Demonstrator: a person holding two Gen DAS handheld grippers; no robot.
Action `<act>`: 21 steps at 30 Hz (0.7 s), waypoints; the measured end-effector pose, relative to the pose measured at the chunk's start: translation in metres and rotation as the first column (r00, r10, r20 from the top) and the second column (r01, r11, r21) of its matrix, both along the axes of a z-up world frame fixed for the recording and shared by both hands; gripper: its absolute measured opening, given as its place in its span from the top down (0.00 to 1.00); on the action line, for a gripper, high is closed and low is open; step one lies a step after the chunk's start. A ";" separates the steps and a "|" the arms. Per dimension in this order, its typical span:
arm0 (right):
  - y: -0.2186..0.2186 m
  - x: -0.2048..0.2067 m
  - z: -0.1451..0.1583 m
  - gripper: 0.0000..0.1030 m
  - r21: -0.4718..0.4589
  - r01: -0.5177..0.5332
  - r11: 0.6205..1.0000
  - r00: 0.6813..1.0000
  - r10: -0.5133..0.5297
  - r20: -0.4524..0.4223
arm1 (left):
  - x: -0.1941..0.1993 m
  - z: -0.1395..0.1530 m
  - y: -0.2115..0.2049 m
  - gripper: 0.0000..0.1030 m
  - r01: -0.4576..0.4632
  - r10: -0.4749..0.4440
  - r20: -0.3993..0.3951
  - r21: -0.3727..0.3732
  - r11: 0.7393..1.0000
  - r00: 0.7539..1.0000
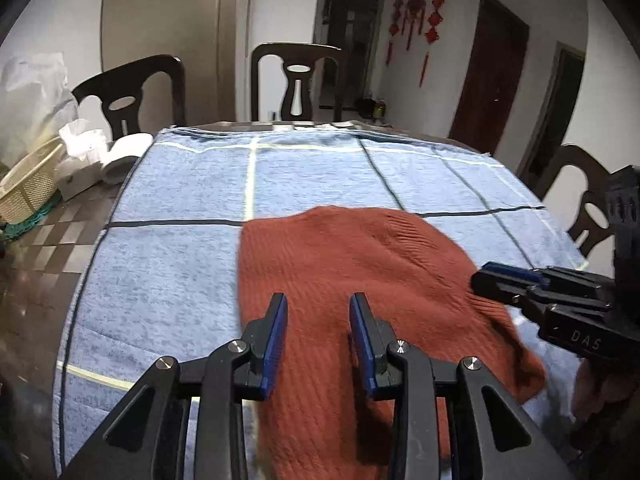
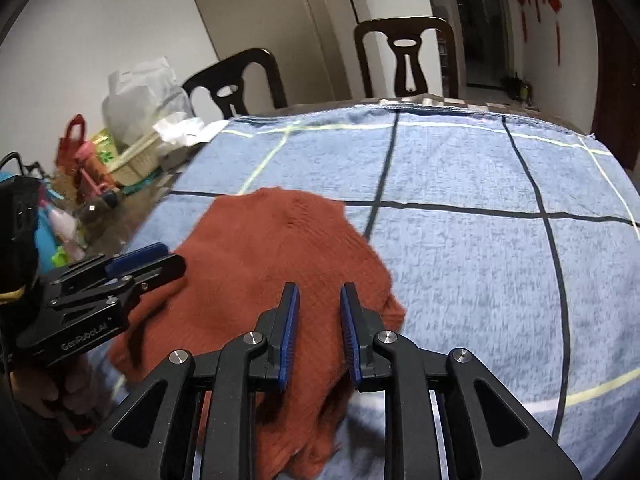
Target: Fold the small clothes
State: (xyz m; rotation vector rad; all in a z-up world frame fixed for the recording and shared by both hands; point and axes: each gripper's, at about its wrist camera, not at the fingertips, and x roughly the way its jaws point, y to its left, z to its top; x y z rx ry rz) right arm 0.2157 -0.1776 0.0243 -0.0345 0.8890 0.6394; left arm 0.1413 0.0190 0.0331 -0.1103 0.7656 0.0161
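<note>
A rust-red knitted garment (image 1: 360, 256) lies rumpled on a blue checked towel (image 1: 180, 184) that covers the table. My left gripper (image 1: 318, 300) hovers over the garment's near left part, open, with only the knit showing below the gap between its blue pads. In the right wrist view the same garment (image 2: 272, 240) lies on the towel (image 2: 460, 260), bunched toward the near edge. My right gripper (image 2: 318, 290) stands open above its right side, with no cloth pinched. Each gripper shows in the other's view: the right gripper (image 1: 486, 276) at the garment's right edge, the left gripper (image 2: 160, 256) at its left.
Dark wooden chairs (image 1: 296, 80) stand along the table's far side and one chair (image 1: 580, 208) at the right. On the bare tabletop left of the towel sit a woven basket (image 1: 28, 184), tissues (image 1: 80, 140), a white bag (image 2: 140, 92) and small bottles (image 2: 64, 224). A hand (image 2: 52, 388) holds the left gripper.
</note>
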 end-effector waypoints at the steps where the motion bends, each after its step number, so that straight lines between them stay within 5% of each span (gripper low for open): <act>1: 0.000 0.005 -0.006 0.79 0.011 -0.005 1.000 1.000 0.005 -0.024 | 0.004 -0.004 0.001 0.66 -0.004 0.004 -0.012 -0.001 1.000 1.000; 21: -0.008 -0.058 0.012 0.79 -0.054 -0.077 0.996 0.996 0.079 0.037 | -0.039 -0.004 0.001 0.66 -0.035 0.036 -0.027 0.038 0.999 0.999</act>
